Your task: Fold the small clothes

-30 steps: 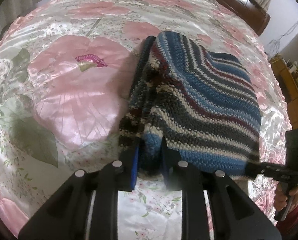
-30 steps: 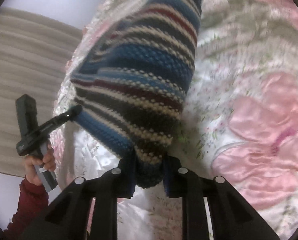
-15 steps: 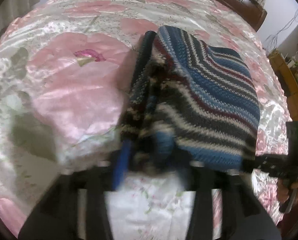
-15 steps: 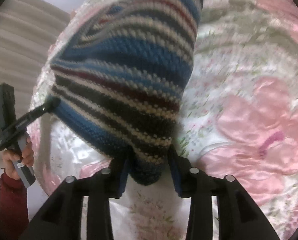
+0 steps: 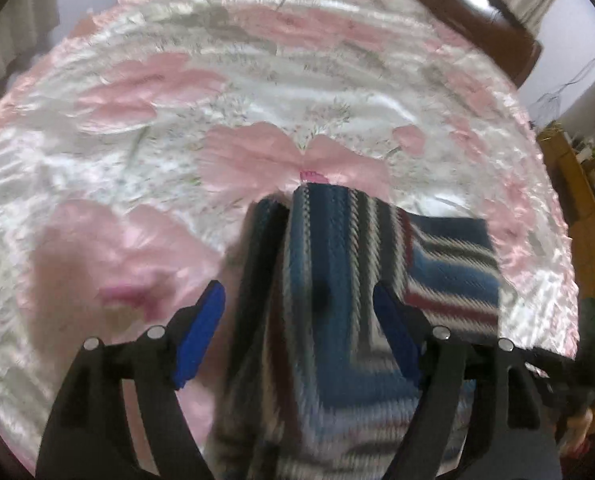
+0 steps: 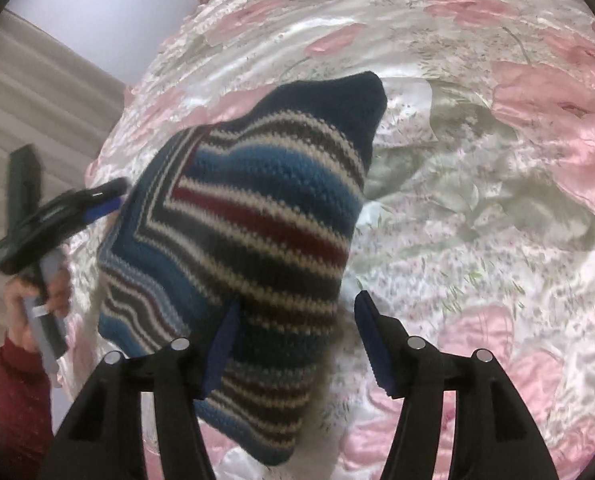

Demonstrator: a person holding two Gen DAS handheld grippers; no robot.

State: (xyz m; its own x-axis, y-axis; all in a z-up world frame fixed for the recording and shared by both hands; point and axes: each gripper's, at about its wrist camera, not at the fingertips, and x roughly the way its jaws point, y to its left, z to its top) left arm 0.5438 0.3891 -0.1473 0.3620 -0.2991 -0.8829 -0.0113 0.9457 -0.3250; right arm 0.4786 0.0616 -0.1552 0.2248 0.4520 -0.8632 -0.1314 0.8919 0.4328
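A striped knitted garment (image 5: 437,264) in blue, cream, dark grey and maroon lies folded on the bed. My left gripper (image 5: 297,320) is open, its blue pads either side of the garment's near edge and not gripping it. In the right wrist view the same garment (image 6: 257,220) lies in front of my right gripper (image 6: 297,332), which is also open, with the cloth between and below its blue pads. The left gripper (image 6: 61,208) shows there at the garment's far-left corner, held by a hand with a red sleeve (image 6: 17,392). The left view is motion-blurred.
The bed cover (image 5: 157,152) is shiny satin with large pink flowers and stretches wide beyond the garment. A dark wooden headboard (image 5: 477,12) stands at the back right, with wooden furniture (image 5: 585,208) beside the bed. Beige curtains (image 6: 37,100) hang past the bed's edge.
Both grippers were shut on the garment's corners and have opened and let it go. The garment has dropped flat onto the bed. The left gripper has tilted and moved, blurring its view.
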